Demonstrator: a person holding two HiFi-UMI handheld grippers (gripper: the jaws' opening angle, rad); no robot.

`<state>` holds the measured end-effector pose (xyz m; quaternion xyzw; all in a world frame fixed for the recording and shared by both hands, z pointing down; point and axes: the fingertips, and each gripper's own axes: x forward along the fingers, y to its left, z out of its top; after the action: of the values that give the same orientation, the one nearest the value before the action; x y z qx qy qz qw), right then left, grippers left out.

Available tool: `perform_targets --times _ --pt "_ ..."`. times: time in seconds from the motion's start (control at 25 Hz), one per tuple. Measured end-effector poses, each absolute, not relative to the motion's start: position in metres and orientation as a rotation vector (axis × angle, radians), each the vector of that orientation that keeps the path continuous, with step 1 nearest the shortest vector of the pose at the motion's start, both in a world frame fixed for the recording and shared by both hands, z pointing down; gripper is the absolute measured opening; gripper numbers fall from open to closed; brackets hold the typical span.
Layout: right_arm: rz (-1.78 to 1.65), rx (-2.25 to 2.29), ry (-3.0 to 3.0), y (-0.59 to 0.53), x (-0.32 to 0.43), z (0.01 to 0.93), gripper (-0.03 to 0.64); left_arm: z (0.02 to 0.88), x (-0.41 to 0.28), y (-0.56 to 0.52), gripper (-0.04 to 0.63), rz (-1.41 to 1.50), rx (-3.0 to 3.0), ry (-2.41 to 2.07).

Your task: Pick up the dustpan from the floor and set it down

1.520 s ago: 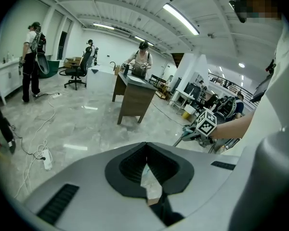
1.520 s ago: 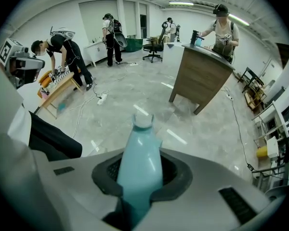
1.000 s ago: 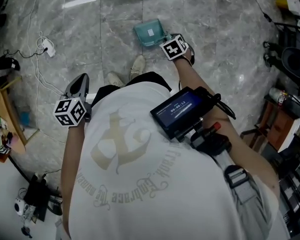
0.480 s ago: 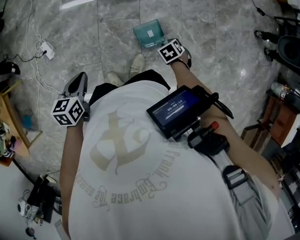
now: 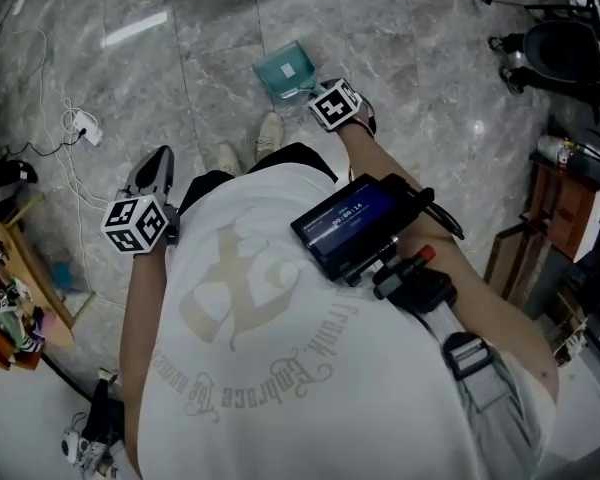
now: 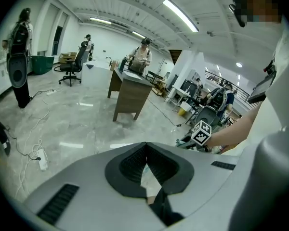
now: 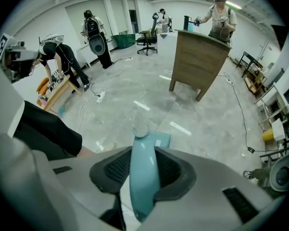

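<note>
Dustpan (image 5: 285,66), handle between just-opened jaws of right hand-held gripper (image 7: 143,171), shoes (image 5: 269,134) nearby, left hand-held gripper (image 6: 145,163) closed

Bright, even white light falls from ceiling strip lamps (image 6: 180,14). The polished floor (image 5: 430,98) mirrors them as pale streaks of glare (image 5: 135,28), and shadows are faint and soft. The head view is fairly sharp, with lines bent toward its edges. The two gripper views are fisheye: straight lines bow and the corners go black. Close to the lens the dustpan (image 7: 143,177) looks soft, with a washed-out sheen at its tip.
</note>
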<state>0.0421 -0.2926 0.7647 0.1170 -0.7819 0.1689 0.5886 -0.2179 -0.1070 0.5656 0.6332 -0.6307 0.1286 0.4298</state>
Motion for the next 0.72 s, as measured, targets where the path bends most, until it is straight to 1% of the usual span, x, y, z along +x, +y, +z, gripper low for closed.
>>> perform_targets --times 0.24,0.48,0.52,0.64,0.72 --pt "0.393 0.376 -1.841 -0.314 0.043 0.739 0.160 0.567 -0.231 -0.131 0.012 0.301 1.630 -1.534" --pt "0.290 0.564 -1.889 -0.282 0.039 0.679 0.158 0.553 -0.243 -0.091 0.012 0.242 1.752 -1.514" --pt "0.276 0.599 -1.887 -0.281 0.041 0.671 0.144 0.552 -0.244 -0.090 0.012 0.237 1.769 -1.506" --pt "0.247 0.711 -1.905 -0.282 0.047 0.646 0.055 0.552 -0.243 -0.092 0.012 0.228 1.814 -1.489" --pt "0.260 0.772 -1.954 -0.280 0.046 0.629 0.030 0.553 -0.244 -0.093 0.012 0.224 1.839 -1.479"
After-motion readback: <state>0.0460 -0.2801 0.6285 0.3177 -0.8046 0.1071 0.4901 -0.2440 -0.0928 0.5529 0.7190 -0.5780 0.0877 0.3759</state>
